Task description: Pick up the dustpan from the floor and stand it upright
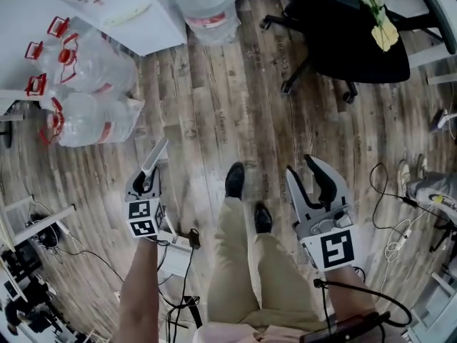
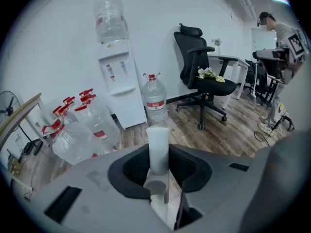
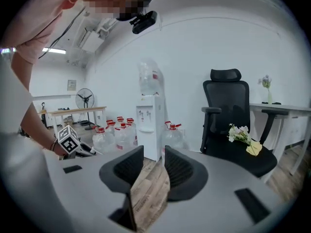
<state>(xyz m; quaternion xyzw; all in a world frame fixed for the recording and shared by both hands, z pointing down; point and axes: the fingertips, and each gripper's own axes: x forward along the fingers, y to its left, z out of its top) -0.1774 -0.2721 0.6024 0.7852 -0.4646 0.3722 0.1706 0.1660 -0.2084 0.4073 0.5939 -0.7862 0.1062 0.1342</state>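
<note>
A pale grey dustpan handle (image 1: 157,157) rises on a slant from my left gripper (image 1: 147,182), which is shut on it above the wooden floor. In the left gripper view the same white handle (image 2: 158,148) stands upright between the dark jaws of the left gripper (image 2: 158,160). A white piece below my left hand (image 1: 173,243) may be the pan, but my arm mostly hides it. My right gripper (image 1: 304,171) hangs to the right of my legs, open and holding nothing. Only floor shows between its jaws in the right gripper view (image 3: 149,168).
Several large water bottles (image 1: 86,91) lie at the left, and one stands by a white dispenser (image 2: 119,84). A black office chair (image 1: 343,27) with flowers (image 3: 241,134) on its seat is at the top right. Cables (image 1: 400,224) trail on the floor at the right.
</note>
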